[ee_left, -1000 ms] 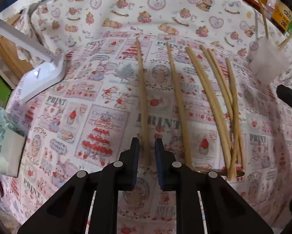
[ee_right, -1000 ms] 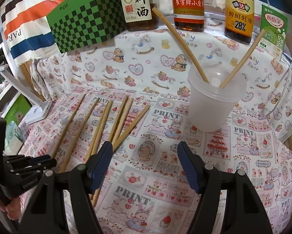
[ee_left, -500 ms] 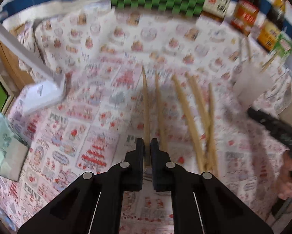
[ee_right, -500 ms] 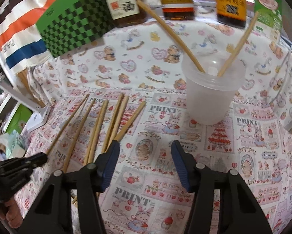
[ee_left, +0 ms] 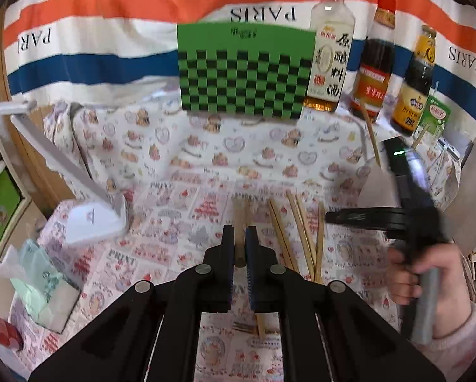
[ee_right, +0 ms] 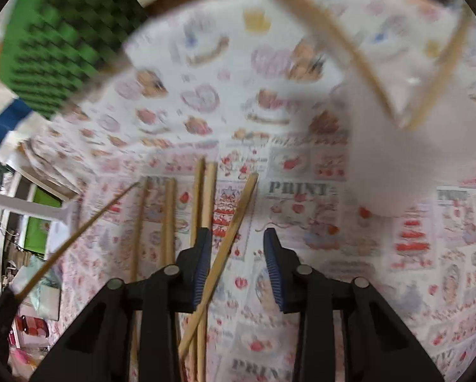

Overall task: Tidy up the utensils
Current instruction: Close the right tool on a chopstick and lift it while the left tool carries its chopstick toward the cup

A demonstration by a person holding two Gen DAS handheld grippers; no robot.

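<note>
Our left claw point(ee_left: 240, 248) has clamped one chopstick point(ee_left: 238, 222) and lifted it off the counter point(ee_left: 180, 216); our right claw point(ee_right: 236, 265), spread apart, has dropped over the remaining chopsticks point(ee_right: 206, 197) beside the cup point(ee_right: 394, 159).

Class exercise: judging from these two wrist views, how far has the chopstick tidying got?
Done: two chopsticks stand in the cup. In hand: the left gripper is shut on one chopstick. Left: five loose chopsticks lie on the tablecloth, under the open right gripper.
</note>
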